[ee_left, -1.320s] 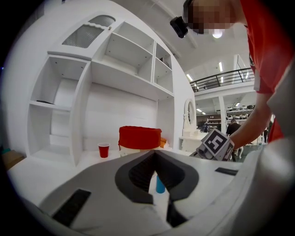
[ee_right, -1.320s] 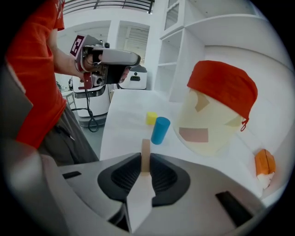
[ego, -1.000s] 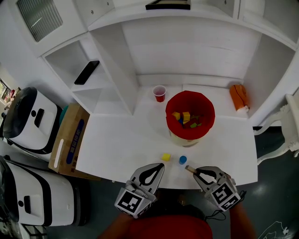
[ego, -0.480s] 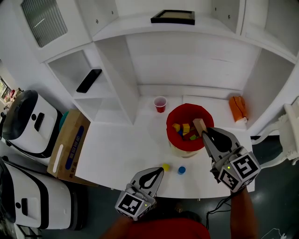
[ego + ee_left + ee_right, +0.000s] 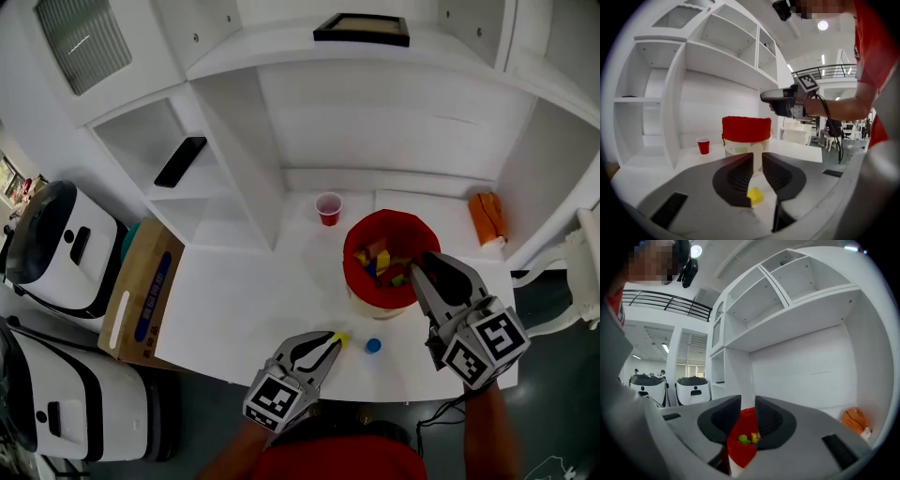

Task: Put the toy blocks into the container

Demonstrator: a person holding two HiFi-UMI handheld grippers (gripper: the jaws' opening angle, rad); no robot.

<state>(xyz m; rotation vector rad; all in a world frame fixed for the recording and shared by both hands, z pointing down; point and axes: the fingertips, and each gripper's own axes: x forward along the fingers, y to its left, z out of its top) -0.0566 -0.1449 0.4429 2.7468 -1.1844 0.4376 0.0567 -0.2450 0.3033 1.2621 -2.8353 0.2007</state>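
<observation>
left gripper (image 5: 331, 343) advanced, yellow block (image 5: 755, 196) between just-opened jaws, blue block (image 5: 373, 346) near.

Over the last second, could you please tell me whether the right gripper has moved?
Yes: the right gripper went from the table's front edge to the red container's rim. Its jaws have just been opening, with nothing between them.

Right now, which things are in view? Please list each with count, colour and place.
container: 1, red, table back
blocks: several, mixed colours, inside container
yellow block: 1, yellow, table front
blue block: 1, blue, table front
cup: 1, red, beside container
orange item: 1, orange, table's right
phone: 1, black, left shelf
cardboard box: 1, brown, left of table
left gripper: 1, grey, jaws just opened, yellow block between them
right gripper: 1, grey, jaws just opened, empty, over container
</observation>
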